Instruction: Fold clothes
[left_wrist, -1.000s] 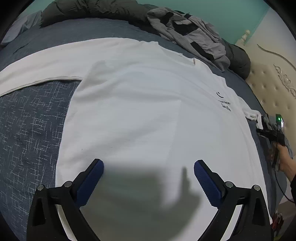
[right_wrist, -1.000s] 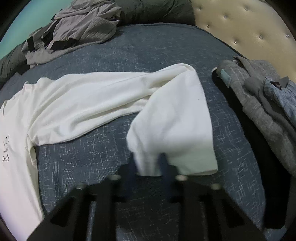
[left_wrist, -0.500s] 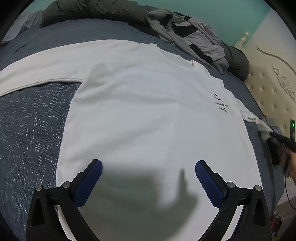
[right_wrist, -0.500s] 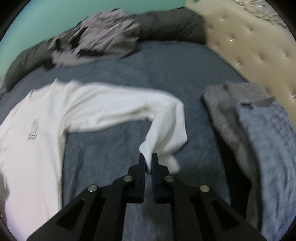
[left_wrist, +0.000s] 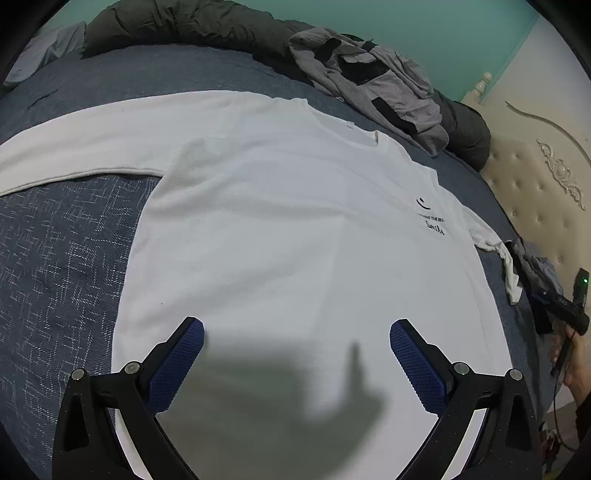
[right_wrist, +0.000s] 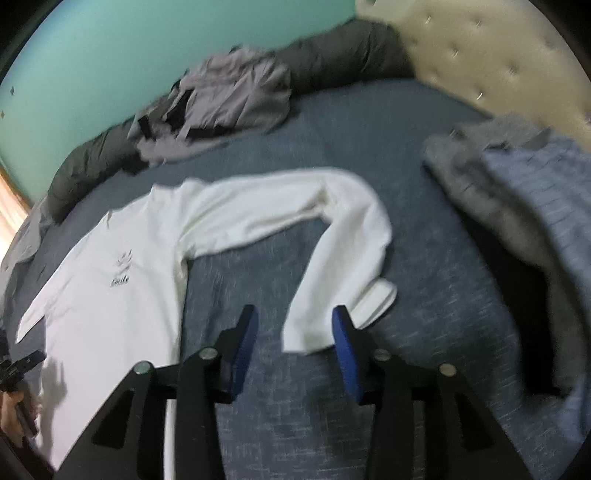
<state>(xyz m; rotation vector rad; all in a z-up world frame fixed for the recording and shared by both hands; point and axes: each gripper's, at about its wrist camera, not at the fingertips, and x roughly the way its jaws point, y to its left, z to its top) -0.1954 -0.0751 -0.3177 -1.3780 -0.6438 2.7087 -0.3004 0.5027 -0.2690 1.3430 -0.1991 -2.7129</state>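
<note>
A white long-sleeved shirt (left_wrist: 295, 240) with small black chest print lies front-up, spread flat on the blue bedspread (left_wrist: 66, 258). My left gripper (left_wrist: 295, 332) hovers open over its lower body, holding nothing. In the right wrist view the same shirt (right_wrist: 110, 288) lies at left, and its sleeve (right_wrist: 343, 236) bends back toward me, the cuff end resting on the bedspread (right_wrist: 443, 314). My right gripper (right_wrist: 295, 325) stands open just behind that cuff, with the cuff end between the blue fingertips and nothing gripped. The right view is blurred by motion.
A crumpled grey garment (left_wrist: 373, 85) and a dark duvet (left_wrist: 184, 26) lie along the far edge by the teal wall. A grey and a blue-checked garment (right_wrist: 517, 206) are piled at the right near the cream tufted headboard (right_wrist: 480, 55). A hand (left_wrist: 576, 362) shows at right.
My right gripper was shut on the sleeve's cuff and lifting it; it has now opened, and the sleeve lies dropped on the bedspread. The left gripper has barely moved.
</note>
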